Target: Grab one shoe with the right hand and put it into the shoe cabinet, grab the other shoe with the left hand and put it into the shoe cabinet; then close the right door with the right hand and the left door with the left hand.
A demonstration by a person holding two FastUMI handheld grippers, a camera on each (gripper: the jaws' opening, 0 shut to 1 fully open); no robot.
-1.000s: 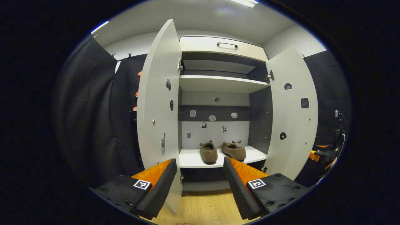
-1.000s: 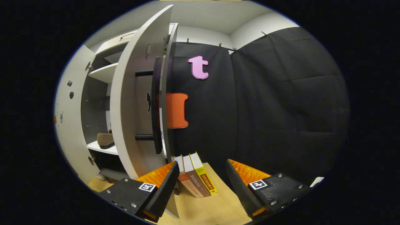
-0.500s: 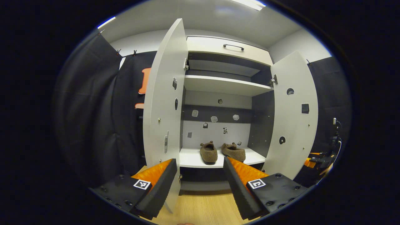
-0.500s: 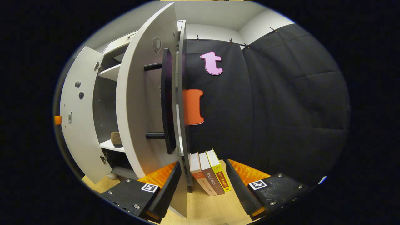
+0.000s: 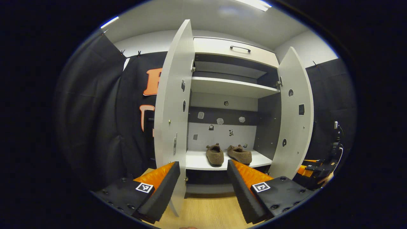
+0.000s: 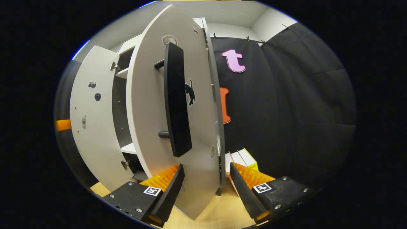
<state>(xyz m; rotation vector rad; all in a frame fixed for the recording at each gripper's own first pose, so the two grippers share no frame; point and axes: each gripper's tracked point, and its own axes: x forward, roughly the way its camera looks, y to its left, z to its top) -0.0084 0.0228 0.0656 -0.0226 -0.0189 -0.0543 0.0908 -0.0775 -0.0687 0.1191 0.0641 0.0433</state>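
- Brown shoes [image 5: 227, 154] sit on the cabinet's lower shelf [image 5: 197, 160], at 12 o'clock beyond the released, empty left gripper [image 5: 203, 184].
- Right gripper [image 6: 206, 187] is spread wide at the right door [image 6: 152, 111]; contact seems likely, unclear.
- Books [image 6: 246, 157] are partly hidden.

Brown shoes [image 5: 227, 154] side by side in cabinet [image 5: 229, 87] (doors ajar).

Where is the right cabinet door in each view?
Left gripper view: the right door stands right of centre, its inner face turned to the camera.
Right gripper view: the right door is the big central panel, showing its outer face with the black handle.
Shared landmark: the left door.
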